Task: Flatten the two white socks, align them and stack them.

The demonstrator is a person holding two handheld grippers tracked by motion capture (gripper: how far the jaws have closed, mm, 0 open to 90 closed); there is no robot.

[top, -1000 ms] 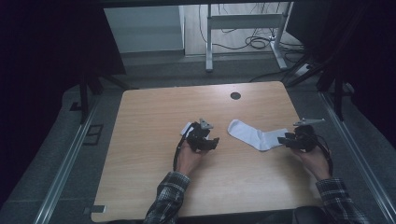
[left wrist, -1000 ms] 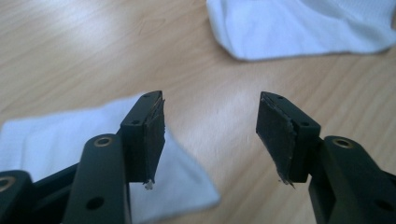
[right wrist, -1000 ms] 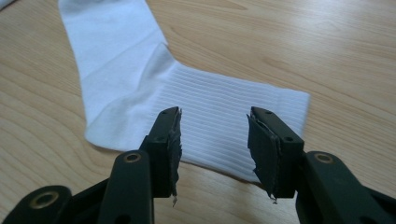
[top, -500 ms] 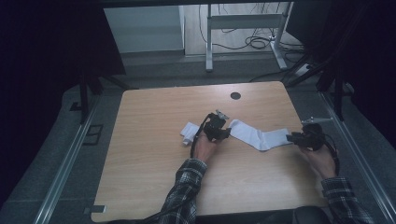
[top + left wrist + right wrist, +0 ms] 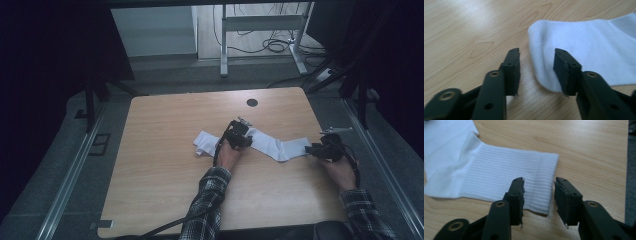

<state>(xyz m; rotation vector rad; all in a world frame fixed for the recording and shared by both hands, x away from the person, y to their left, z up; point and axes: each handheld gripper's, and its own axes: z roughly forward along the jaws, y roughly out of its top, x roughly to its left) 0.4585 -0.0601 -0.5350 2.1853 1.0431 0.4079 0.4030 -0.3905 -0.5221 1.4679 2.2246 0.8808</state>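
Surface (image 5: 165,165): pale wood-grain top, with a small dark round hole (image 5: 252,102) near its far edge.
Sock, left end (image 5: 205,142): a white sock lies flat across the middle of the surface, stretched from left to right; its rounded toe end shows to the left of the left gripper in the high view.
Left gripper (image 5: 239,136): held in the person's left hand (image 5: 228,155) over the middle of the sock. In the left gripper view the left gripper (image 5: 537,71) has its jaws apart, having just been closing; the rounded edge of the sock (image 5: 584,47) lies between them, and the pads do not press on it.
Sock, middle: the white band runs on to the right from under the left gripper, bending toward the right gripper.
Right gripper (image 5: 320,149): held in the person's right hand (image 5: 342,172) at the right end of the sock. In the right gripper view the right gripper (image 5: 539,200) has its jaws parted around the corner of the ribbed cuff (image 5: 534,177); the left pad sits over the cloth, and I cannot tell whether it touches; no squeeze shows.
Sleeves: checked sleeves (image 5: 205,200) enter from the near edge.
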